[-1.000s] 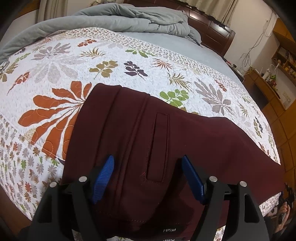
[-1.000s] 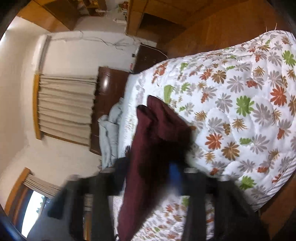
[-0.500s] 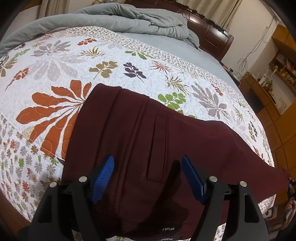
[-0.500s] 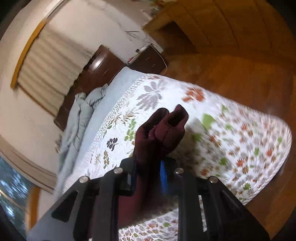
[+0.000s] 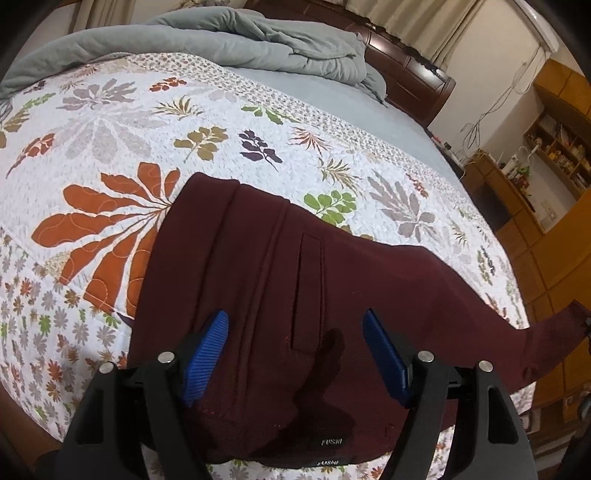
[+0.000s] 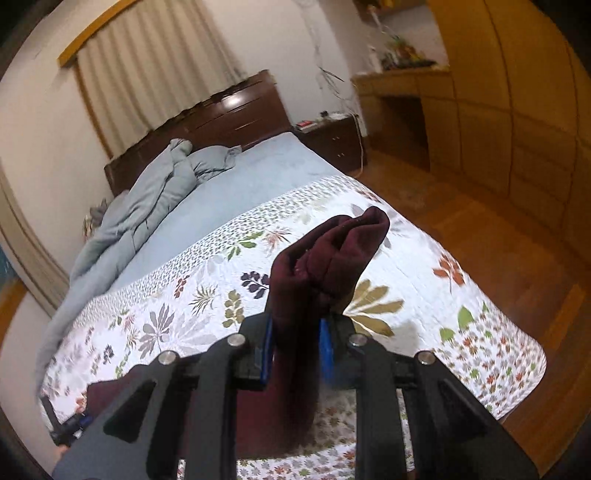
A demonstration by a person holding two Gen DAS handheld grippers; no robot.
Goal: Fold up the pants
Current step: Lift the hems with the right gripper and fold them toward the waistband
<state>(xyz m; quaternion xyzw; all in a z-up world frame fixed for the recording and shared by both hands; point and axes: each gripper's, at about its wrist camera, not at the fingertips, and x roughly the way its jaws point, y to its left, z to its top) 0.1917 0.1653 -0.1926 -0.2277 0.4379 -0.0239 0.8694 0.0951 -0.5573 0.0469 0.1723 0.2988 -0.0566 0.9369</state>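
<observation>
Pants (image 5: 280, 295) lay on the quilt (image 5: 110, 155), waist at bottom center, legs running off to the right edge. Left gripper (image 5: 295, 350) hovered spread apart over the waist. Only the right wrist view showed the right gripper (image 6: 297, 343) clamped on the bunched cuffs, now lifted higher than before.

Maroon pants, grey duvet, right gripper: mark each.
Maroon pants (image 5: 258, 280), left wrist view, flat seat panel beside the pocket slit.
Grey duvet (image 5: 236, 33), left wrist view, bunched middle by the headboard.
Right gripper (image 6: 297, 345), right wrist view, between blue pads, shut on the pants' leg end.
</observation>
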